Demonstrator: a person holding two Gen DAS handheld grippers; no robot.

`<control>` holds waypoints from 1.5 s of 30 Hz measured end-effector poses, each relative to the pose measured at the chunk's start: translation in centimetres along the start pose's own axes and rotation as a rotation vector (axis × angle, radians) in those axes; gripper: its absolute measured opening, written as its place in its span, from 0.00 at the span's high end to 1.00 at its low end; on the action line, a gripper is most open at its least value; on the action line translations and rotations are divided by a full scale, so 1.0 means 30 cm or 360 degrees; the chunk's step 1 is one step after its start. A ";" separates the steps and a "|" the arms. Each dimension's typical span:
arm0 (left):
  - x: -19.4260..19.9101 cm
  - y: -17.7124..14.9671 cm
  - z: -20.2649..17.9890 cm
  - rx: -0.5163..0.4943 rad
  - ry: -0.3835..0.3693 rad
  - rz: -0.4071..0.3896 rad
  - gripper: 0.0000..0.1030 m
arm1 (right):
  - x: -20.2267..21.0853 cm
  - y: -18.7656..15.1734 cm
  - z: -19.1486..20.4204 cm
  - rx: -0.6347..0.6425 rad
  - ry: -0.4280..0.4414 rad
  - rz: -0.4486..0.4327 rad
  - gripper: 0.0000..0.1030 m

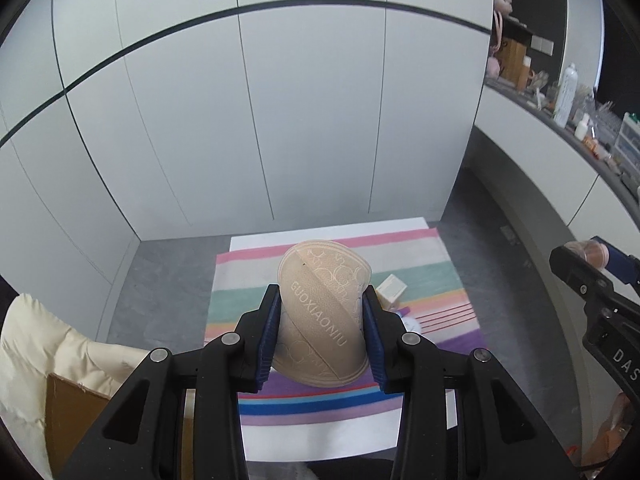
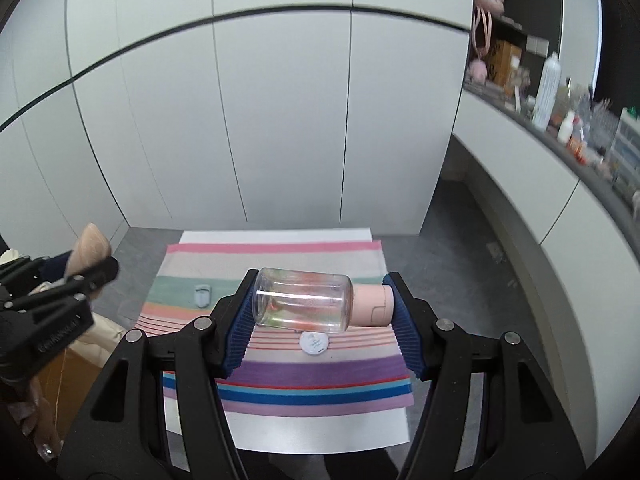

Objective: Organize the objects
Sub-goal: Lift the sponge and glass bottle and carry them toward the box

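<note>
White cupboard doors (image 1: 240, 120) fill the far side of the room, and a long shelf (image 2: 560, 152) curves along the right wall, crowded with bottles and boxes too small to tell apart. Below them stands the white bench (image 2: 320, 428), most of it covered by a striped cloth (image 2: 312, 372) in pink, green, purple and blue bands. Left of the bench sits a cardboard box (image 1: 76, 412) with a cream quilted fabric (image 1: 40, 344) draped over its edge.

The left gripper (image 1: 322, 334) hangs above the cloth, its jaws set narrow and clamped on both sides of a beige embossed pad (image 1: 320, 316), shaped like an insole and stamped with lettering, which stands on end between the blue pads. The right gripper (image 2: 322, 320) is also raised over the cloth, its jaws set wider and pressing on the two ends of a clear plastic bottle (image 2: 304, 300) with a pink cap (image 2: 372, 306), held sideways, cap toward the right jaw.

On the cloth lie a few small things: a small white box (image 1: 392, 288) on the green band, a pale blue eyelash curler (image 2: 203, 295) well left of the bottle, and a round white disc (image 2: 314, 343) just below the bottle in the view.
</note>
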State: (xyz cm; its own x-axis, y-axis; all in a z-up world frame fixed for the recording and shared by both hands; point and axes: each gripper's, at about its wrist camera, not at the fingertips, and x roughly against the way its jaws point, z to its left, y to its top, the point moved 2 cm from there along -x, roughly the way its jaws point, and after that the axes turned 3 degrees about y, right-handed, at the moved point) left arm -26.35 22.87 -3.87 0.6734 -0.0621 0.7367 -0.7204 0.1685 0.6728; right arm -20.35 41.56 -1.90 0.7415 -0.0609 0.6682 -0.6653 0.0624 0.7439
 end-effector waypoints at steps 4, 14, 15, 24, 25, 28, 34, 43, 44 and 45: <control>0.067 -0.012 0.003 -0.0002 -0.0009 -0.0014 0.62 | 0.071 0.017 0.025 0.0028 0.0010 -0.0036 0.38; 0.175 -0.074 0.044 0.0047 0.0000 0.0003 0.62 | 0.142 -0.029 0.069 0.0060 0.0061 -0.0026 0.38; 0.199 -0.085 0.046 0.0039 0.0017 -0.0013 0.62 | 0.148 -0.036 0.065 0.0057 0.0069 -0.0021 0.38; 0.330 -0.182 0.029 -0.0043 0.0012 -0.0054 0.61 | 0.230 -0.135 0.056 0.0018 0.0094 0.0039 0.38; 0.339 -0.196 0.025 -0.0048 -0.0005 -0.0044 0.61 | 0.242 -0.147 0.058 0.0020 0.0098 0.0041 0.38; 0.364 -0.238 0.018 -0.0049 -0.0046 -0.0023 0.61 | 0.281 -0.187 0.067 0.0041 0.0097 0.0034 0.38; 0.407 -0.333 0.023 -0.0047 -0.0085 0.0005 0.61 | 0.350 -0.274 0.073 0.0052 0.0129 0.0043 0.38; 0.459 -0.455 0.026 -0.0042 -0.0178 0.0071 0.61 | 0.389 -0.410 0.062 0.0018 0.0224 0.0124 0.38; 0.464 -0.468 0.026 -0.0044 -0.0182 0.0076 0.61 | 0.394 -0.428 0.057 0.0012 0.0229 0.0135 0.38; 0.468 -0.481 0.027 -0.0043 -0.0186 0.0082 0.61 | 0.397 -0.442 0.053 0.0005 0.0230 0.0143 0.38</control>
State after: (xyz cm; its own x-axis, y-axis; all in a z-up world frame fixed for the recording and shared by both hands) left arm -6.64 18.77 -3.18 0.6106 -0.1666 0.7742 -0.7477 0.2011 0.6329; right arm -2.84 38.43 -3.80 0.6835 0.0885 0.7246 -0.7298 0.0579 0.6812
